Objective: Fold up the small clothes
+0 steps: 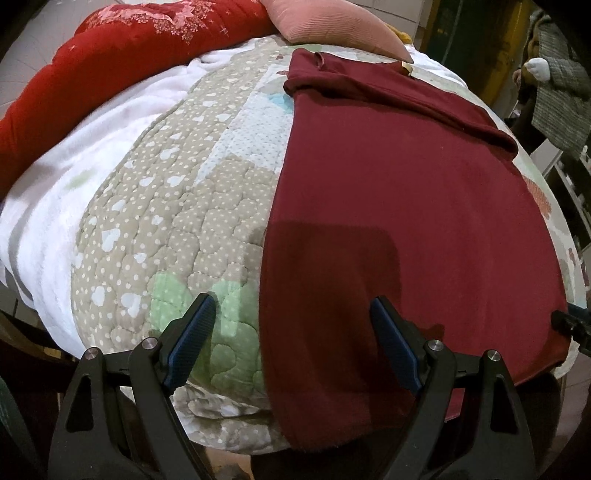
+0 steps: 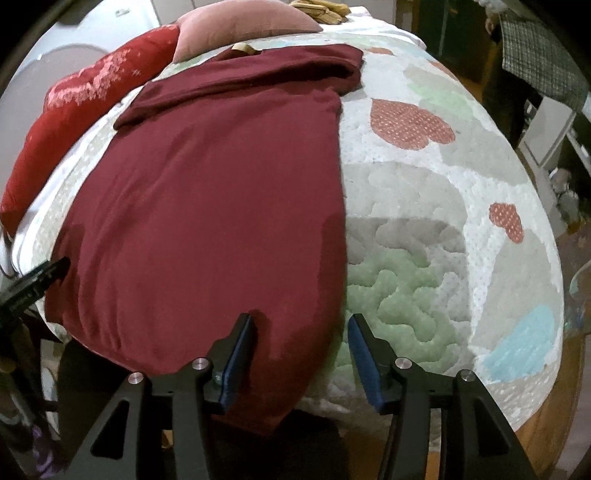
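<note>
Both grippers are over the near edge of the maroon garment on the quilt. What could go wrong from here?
1. The left gripper and right gripper each straddle a side edge of the maroon garment, jaws open; closing could also pinch the quilt.
2. The near hem hangs over the quilt's edge; it may slide off.
3. The far fold could come undone when lifting.

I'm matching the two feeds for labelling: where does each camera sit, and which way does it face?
Left wrist view: on the left gripper, looking steeply down over the near left edge of the maroon garment on the patchwork quilt; its own two open fingers show.
Right wrist view: on the right gripper, looking down over the garment's near right edge; its own fingers show, apart, not pressing the cloth.
Shared: garment, quilt, red blanket, pink pillow; each view catches the other gripper at its edge.
</note>
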The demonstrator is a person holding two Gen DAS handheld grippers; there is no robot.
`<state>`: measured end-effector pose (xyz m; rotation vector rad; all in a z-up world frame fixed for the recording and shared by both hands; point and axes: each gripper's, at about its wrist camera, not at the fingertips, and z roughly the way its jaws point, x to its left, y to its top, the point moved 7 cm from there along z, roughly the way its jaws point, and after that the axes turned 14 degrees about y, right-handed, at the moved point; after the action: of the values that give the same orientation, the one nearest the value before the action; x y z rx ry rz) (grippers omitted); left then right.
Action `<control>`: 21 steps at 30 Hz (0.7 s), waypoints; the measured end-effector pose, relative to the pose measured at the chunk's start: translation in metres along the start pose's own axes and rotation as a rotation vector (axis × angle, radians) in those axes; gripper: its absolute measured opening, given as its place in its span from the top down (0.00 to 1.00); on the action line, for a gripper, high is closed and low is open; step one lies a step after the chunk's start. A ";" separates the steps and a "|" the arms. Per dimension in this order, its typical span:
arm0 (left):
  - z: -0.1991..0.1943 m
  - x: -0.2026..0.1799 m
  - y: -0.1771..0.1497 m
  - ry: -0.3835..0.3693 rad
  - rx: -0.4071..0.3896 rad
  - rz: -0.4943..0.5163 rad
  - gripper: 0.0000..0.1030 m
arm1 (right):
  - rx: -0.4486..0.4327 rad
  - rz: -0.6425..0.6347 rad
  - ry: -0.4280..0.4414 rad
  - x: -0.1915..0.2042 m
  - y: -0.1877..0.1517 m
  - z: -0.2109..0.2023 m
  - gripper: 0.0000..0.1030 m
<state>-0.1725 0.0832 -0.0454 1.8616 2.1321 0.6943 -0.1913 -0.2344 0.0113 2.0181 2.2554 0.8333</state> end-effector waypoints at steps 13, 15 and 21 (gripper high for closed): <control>0.001 0.000 0.000 -0.002 -0.004 0.000 0.16 | 0.056 -0.069 -0.066 0.005 0.005 0.009 0.43; 0.001 -0.001 0.000 -0.001 -0.004 -0.001 0.16 | 0.062 -0.076 -0.076 0.006 0.006 0.010 0.42; 0.002 -0.001 0.000 0.001 -0.004 0.001 0.14 | 0.074 -0.092 -0.092 0.007 0.006 0.012 0.41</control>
<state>-0.1713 0.0831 -0.0474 1.8611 2.1289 0.6999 -0.1827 -0.2233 0.0061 1.9207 2.3408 0.6454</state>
